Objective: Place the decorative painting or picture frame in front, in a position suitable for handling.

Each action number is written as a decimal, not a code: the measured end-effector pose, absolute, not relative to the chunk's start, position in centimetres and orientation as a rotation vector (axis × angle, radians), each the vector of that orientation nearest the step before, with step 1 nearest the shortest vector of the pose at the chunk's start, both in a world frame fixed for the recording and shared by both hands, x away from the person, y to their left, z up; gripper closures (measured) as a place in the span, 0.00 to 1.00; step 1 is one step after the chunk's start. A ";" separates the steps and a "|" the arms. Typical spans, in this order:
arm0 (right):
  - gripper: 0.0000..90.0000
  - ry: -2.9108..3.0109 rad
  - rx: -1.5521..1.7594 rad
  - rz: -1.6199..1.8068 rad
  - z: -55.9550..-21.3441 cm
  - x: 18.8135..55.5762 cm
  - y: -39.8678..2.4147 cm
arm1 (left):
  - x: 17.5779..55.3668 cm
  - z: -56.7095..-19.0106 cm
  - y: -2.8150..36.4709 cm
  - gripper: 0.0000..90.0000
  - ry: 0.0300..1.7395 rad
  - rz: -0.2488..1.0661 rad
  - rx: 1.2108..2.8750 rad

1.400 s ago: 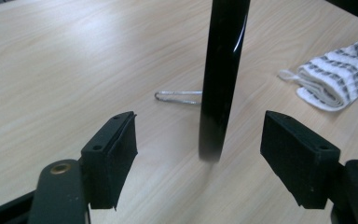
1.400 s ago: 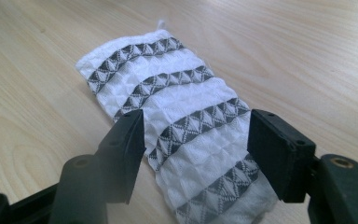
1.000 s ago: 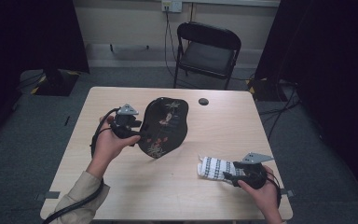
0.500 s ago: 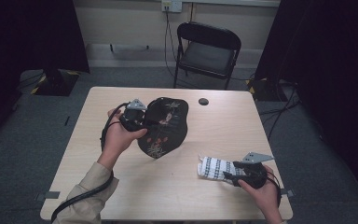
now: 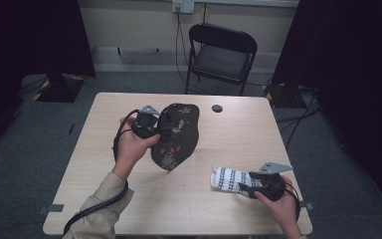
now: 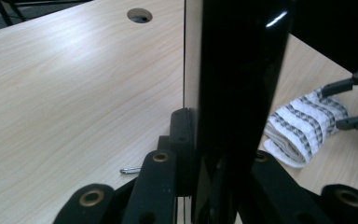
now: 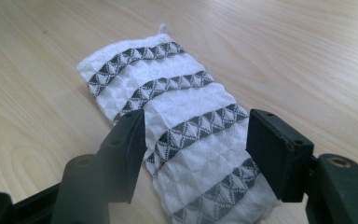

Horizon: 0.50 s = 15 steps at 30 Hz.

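A black glossy tray with a flower pattern lies near the middle of the table. My left gripper is at its left edge. Its jaws have just been closing with that edge between them, and in the left gripper view they now clamp the black tray on both sides at the left gripper. A folded white cloth with dark diamond stripes lies at the front right. My right gripper is open, one jaw on each side of the cloth, which lies flat and unbunched.
The wooden table has a round cable hole at its far side. A small metal pin lies on the wood by the left jaws. A black folding chair stands behind the table.
The left hand has moved right to the tray's edge, and its jaws have gone from open to clamped on it. The right hand and the cloth have not moved.
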State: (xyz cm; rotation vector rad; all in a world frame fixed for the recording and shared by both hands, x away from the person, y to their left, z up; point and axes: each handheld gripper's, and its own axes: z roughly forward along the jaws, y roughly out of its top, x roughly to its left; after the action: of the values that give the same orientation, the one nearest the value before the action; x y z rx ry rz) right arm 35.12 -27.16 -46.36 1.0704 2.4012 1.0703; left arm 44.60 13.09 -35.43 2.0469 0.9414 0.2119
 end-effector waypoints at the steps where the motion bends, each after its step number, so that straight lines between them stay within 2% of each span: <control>1: 0.42 2.402 1.067 1.070 -46.3 35.1 -27.1 | 44.5 -35.4 12.9 0.90 0.940 0.225 2.048; 15: 0.42 2.422 1.040 1.053 -46.4 35.1 -26.6 | 42.4 -36.2 10.9 0.90 0.909 0.227 2.000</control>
State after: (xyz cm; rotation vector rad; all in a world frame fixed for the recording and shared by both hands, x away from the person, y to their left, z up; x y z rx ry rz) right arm 35.07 -26.56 -46.44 1.0397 2.4224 1.0526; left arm 42.44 10.92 -36.17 1.9996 0.9092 0.2270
